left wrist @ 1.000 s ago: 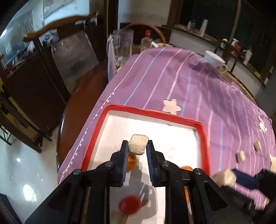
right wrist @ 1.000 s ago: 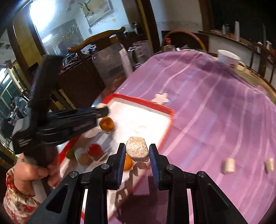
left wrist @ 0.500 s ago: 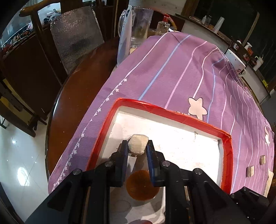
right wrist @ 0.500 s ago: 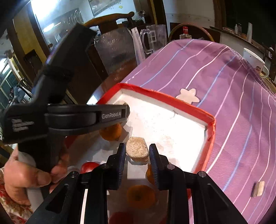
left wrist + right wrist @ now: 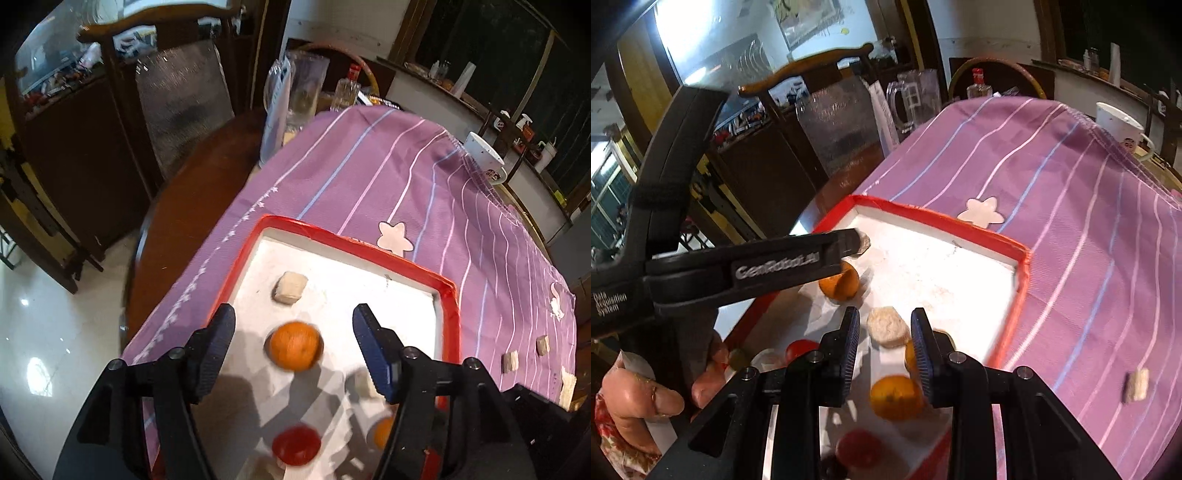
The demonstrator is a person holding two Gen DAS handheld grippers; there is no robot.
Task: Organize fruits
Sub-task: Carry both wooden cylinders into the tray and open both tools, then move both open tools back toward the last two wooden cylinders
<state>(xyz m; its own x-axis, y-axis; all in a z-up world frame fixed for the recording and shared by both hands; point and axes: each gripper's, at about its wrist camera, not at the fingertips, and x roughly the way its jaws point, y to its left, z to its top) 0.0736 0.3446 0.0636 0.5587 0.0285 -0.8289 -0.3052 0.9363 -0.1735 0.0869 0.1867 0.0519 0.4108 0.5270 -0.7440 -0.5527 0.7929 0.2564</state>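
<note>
Here the left gripper (image 5: 293,343), black with blue pads, tilts steeply down over the red-rimmed white tray (image 5: 448,314) on the purple striped tablecloth (image 5: 369,177). Its jaws have just been opening and now stand wide; nothing is pressed between them. Past its tips a pale beige cube-shaped piece (image 5: 290,287) lies free on the tray floor near the far left corner, and a round orange fruit (image 5: 294,345) sits on the tray in the gap between the fingers, touching neither.

The right gripper (image 5: 885,334) also angles down over the tray, its jaws narrow and clamped on a pale, rough, rounded beige piece (image 5: 887,326), which hangs above the tray floor. Below it lie a second orange fruit (image 5: 895,397) and a red round fruit (image 5: 858,448).

In the right wrist view a bare hand (image 5: 642,402) grips the left gripper's handle at the lower left, a floral sleeve at its wrist. The finger's side reads "GenRobot.AI" in white; the body bears small white lettering ending in "System", the rest too blurred to read.

More small beige pieces (image 5: 511,360) lie on the cloth right of the tray. A white mug (image 5: 484,157) stands at the table's far edge.
</note>
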